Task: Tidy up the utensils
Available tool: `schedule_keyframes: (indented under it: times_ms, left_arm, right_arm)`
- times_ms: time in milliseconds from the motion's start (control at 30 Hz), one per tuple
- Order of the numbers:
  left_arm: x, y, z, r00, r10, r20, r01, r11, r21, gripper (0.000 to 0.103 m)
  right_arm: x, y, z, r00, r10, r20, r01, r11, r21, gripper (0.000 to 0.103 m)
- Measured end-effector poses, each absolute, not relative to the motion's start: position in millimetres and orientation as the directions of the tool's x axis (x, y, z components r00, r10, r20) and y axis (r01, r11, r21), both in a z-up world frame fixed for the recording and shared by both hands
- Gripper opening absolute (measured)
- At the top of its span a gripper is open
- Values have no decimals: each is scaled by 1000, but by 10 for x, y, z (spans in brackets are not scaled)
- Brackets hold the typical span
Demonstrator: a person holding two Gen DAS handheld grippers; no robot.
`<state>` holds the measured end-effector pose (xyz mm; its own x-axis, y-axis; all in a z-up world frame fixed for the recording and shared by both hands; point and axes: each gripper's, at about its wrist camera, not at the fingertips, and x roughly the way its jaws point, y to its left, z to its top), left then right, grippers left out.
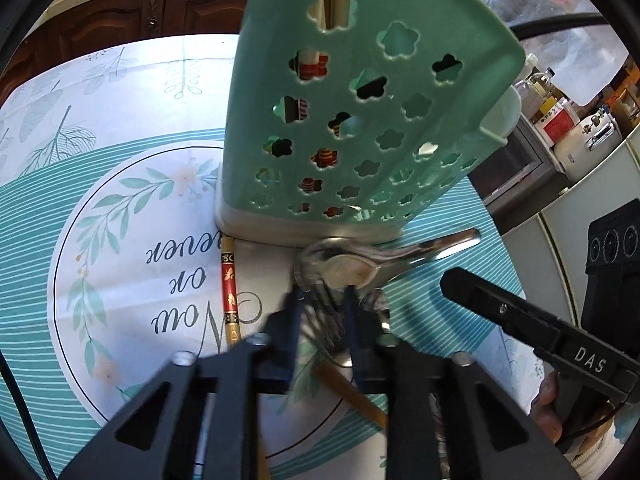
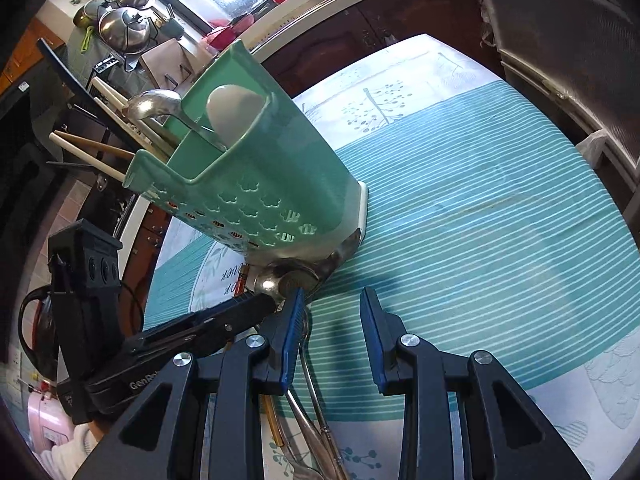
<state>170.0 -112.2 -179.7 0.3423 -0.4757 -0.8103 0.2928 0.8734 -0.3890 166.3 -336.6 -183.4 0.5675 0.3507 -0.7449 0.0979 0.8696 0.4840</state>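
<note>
The left hand-held gripper (image 1: pixel 323 300) has its jaws drawn close around fork tines (image 1: pixel 326 320), just in front of the green utensil holder (image 1: pixel 360 100); whether the pads press them is blurred. The right hand-held gripper (image 2: pixel 330 304) stands with jaws apart over the surface (image 2: pixel 480 208), nothing between them. Metal spoons (image 1: pixel 360 264) lie against the holder's base; a red chopstick (image 1: pixel 229 288) lies beside it.

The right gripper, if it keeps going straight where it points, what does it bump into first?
Probably just the striped tablecloth. The right gripper has open jaws over bare cloth, with the metal spoons and green utensil holder off to its left. Depth is hard to judge.
</note>
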Motion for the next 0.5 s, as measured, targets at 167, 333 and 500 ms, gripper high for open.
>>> schedule_keyframes:
  times_ms: [167,333,500]
  left_arm:
    - [1646,-1114,-1782,347,-477,-808,296,873,-388,3]
    - [1553,-1056,-1700,388,-467,-795,276,881,-383,2]
    - [1462,-955,-1502,462,-442,-769,262,896,-358,1]
  right_arm:
    - [1739,-3342,-1873,580,344,-739,121,860,495,29]
    - [1814,-3345,-1885,609,326,-723,152,847,509,29]
    - [1840,-3341,-1901,627,314,-713,159,844,512,17]
